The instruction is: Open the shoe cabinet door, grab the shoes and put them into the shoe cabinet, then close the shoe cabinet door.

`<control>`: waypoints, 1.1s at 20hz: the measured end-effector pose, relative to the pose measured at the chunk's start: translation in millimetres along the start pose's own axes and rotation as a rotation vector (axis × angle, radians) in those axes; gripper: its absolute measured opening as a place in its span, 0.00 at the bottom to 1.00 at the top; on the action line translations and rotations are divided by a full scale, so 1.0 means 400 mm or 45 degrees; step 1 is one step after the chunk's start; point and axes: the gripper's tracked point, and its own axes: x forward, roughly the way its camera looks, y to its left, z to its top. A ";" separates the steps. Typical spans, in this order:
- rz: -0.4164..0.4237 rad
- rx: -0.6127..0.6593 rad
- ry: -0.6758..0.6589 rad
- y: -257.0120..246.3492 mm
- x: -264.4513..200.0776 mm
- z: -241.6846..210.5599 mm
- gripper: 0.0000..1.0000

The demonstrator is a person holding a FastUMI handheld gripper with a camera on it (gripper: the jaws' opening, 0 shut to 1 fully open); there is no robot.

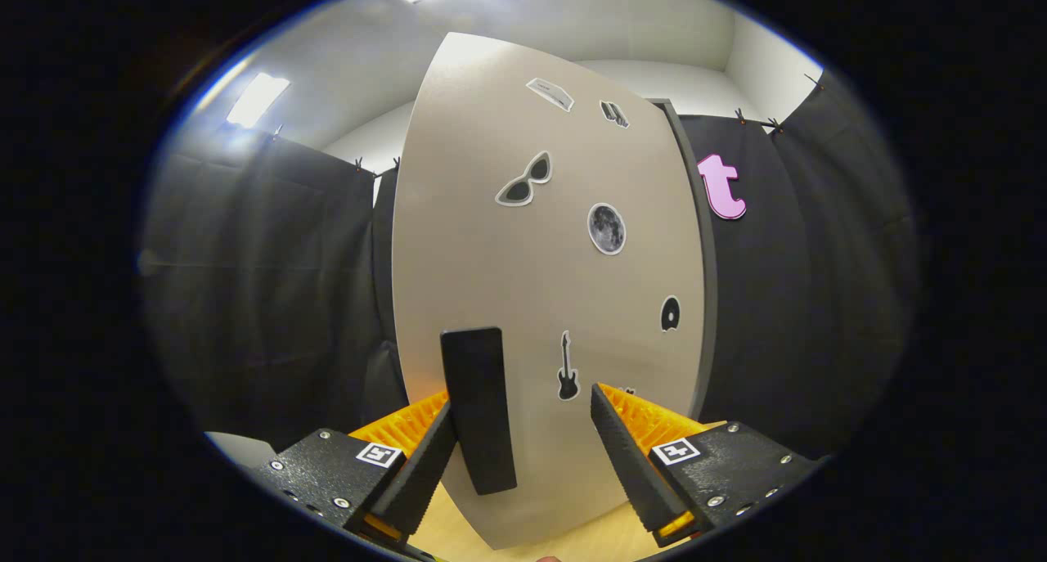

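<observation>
A beige shoe cabinet door (540, 300) stands tall right ahead, dotted with stickers: sunglasses, a moon, a guitar, a record. Its dark upright handle (480, 411) is a flat bar near the door's lower left. My gripper (522, 435) is open. The handle lies between the fingers, close against the left finger (425, 464), and a wide gap separates it from the right finger (626, 456). The door's dark side edge (705, 300) shows along its right.
Black cloth walls hang to the left and right of the cabinet. A strip of light wooden floor (458, 529) shows beneath the door, between the fingers. Ceiling lights glow above.
</observation>
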 end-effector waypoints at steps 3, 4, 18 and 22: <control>0.003 0.008 0.010 0.049 0.086 -0.009 0.96; 0.000 0.012 0.013 0.062 0.112 -0.009 0.96; -0.255 -0.054 0.001 0.113 0.375 -0.006 0.96; -0.355 -0.063 -0.007 0.130 0.412 -0.010 0.95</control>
